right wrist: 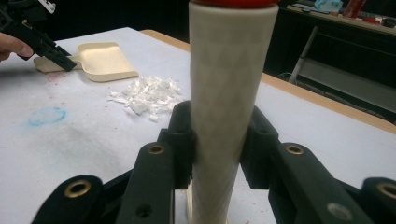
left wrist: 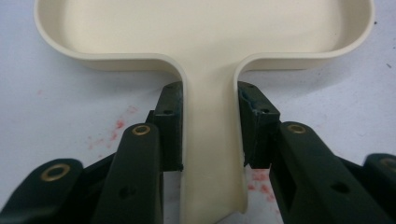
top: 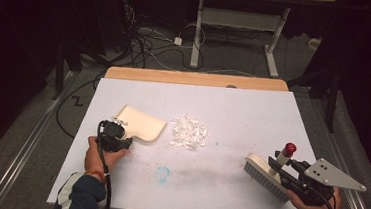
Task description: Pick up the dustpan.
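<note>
Left gripper (left wrist: 210,135) fingers clamp the dustpan (top: 139,122) by its stiff, light handle, right gripper (right wrist: 217,144) fingers grip the brush (top: 267,177) handle; smooth plastic, may slip.

The heap of white paper shreds (top: 189,132) sits mid-tabletop (top: 253,110). Just beside it on its left lies the cream plastic dustpan (top: 139,122), with a narrow bare gap between them. Toward the heap's right and near side the white surface is bare as far as the grey-bristled hand brush (top: 266,177). Behind the heap the tabletop lies open to the wooden far edge.
</note>
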Demonstrator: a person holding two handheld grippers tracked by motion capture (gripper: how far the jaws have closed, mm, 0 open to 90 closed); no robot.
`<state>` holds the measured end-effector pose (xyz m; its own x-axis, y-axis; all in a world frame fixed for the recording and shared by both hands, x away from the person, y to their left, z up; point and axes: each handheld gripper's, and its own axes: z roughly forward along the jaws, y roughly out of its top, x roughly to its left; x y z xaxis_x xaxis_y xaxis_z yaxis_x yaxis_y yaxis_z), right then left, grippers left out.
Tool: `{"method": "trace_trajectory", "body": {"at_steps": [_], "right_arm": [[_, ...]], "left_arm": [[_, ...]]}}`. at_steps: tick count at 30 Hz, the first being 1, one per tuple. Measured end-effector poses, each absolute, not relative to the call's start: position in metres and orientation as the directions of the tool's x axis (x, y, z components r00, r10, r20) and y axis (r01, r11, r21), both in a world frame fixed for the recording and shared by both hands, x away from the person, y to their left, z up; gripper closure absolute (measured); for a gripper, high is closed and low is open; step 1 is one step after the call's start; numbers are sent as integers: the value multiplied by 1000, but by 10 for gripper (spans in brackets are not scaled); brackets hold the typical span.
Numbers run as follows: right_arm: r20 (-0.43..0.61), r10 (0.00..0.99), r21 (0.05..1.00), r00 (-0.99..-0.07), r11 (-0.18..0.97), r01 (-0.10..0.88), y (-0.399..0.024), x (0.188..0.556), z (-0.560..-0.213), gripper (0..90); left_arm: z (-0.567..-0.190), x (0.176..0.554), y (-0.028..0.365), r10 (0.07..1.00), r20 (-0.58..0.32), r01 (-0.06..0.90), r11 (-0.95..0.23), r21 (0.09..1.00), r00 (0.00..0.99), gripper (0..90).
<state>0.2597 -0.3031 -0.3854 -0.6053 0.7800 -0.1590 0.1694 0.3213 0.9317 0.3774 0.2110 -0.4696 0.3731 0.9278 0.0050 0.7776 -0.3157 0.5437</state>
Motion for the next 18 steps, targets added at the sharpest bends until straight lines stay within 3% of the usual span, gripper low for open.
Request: {"method": "trace_trajectory", "body": {"at_steps": [6, 18], "right_arm": [[-158, 787, 933, -597, 317, 171, -306, 260, -385, 698], [-162, 794, 932, -586, 318, 173, -308, 258, -385, 698]], "left_arm": [[-449, 365, 215, 898, 51, 741, -391, 546, 436, 636], [-426, 325, 220, 841, 55, 696, -480, 534, 539, 636]]}}
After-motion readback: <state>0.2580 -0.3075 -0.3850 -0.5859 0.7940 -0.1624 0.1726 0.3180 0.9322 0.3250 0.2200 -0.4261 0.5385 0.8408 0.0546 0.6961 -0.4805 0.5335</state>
